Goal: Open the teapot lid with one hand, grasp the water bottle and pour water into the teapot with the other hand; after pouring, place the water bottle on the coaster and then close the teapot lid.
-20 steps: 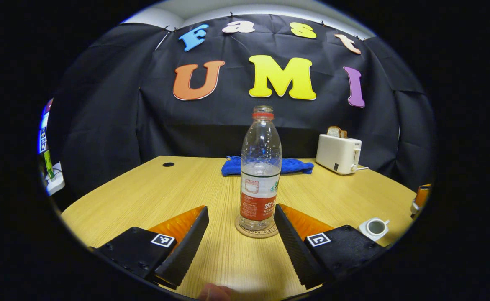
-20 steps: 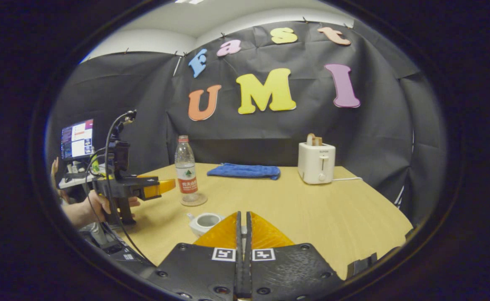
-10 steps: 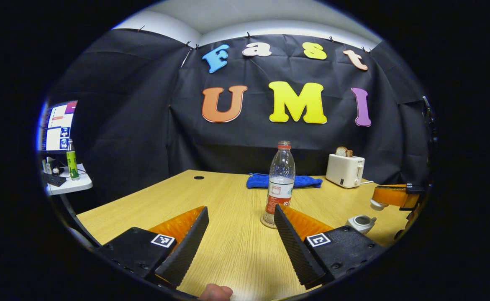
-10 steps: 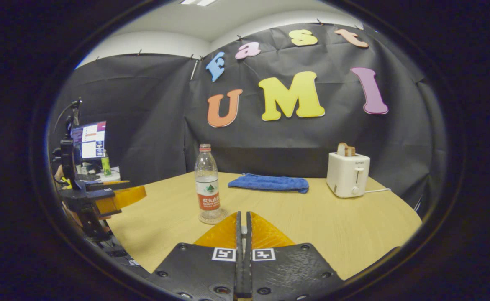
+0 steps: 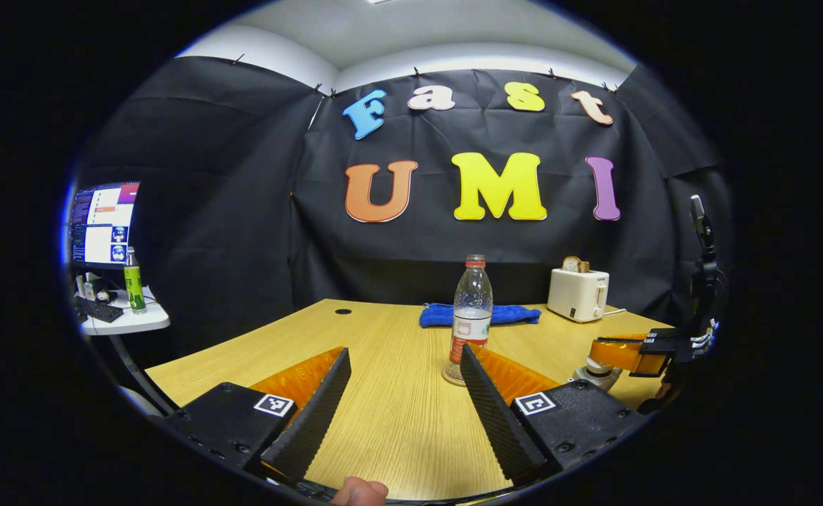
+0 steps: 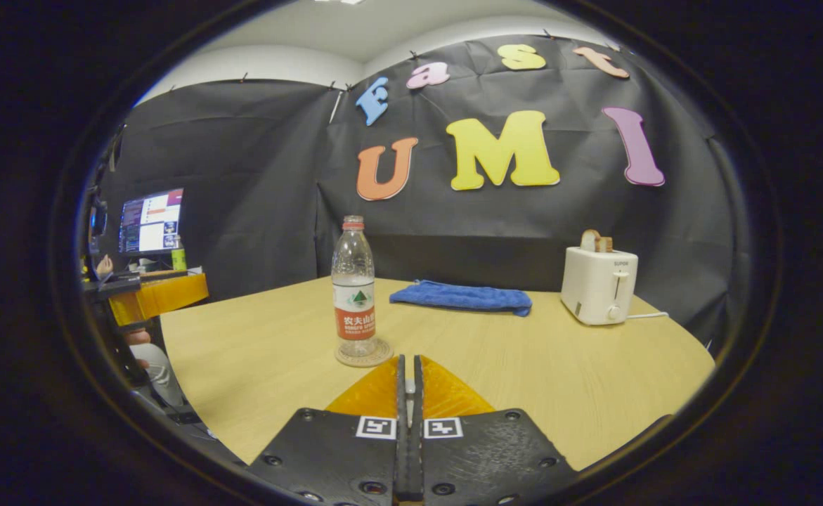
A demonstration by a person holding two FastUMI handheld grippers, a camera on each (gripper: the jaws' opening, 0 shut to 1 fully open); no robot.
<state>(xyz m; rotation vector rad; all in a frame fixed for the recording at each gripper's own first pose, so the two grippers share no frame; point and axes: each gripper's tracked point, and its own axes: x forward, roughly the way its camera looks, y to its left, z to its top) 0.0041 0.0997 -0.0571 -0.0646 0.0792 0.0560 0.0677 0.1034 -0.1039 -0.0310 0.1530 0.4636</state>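
The wooden tabletop [image 5: 397, 422] spreads across the lower half of both views. On it, in the left gripper view, a blue cloth [image 5: 480, 314] lies at the far edge around twelve o'clock, and a white toaster [image 5: 578, 294] with a slice of bread in its slot stands toward two o'clock of the tabletop's middle. The left hand-held gripper [image 5: 405, 376] hangs low over the near edge with its two fingers spread wide and nothing between them; a fingertip of the person shows at six o'clock at the bottom rim. The water bottle [image 5: 471, 309] stands upright with its red cap on, partly filled, resting on the round coaster [image 5: 452, 377], just beyond the tip of the left hand-held gripper's right finger and apart from it. At three o'clock in that view the right hand-held gripper [image 5: 625, 353] is seen from the side, held just above the small white teapot [image 5: 596, 372]; whether they touch cannot be told. In the right gripper view its fingers are pressed together, and something small and pale shows in the slit between them near the tips; what it is cannot be told. There the bottle sits at about eleven o'clock from those fingertips, with the left hand-held gripper at nine o'clock.
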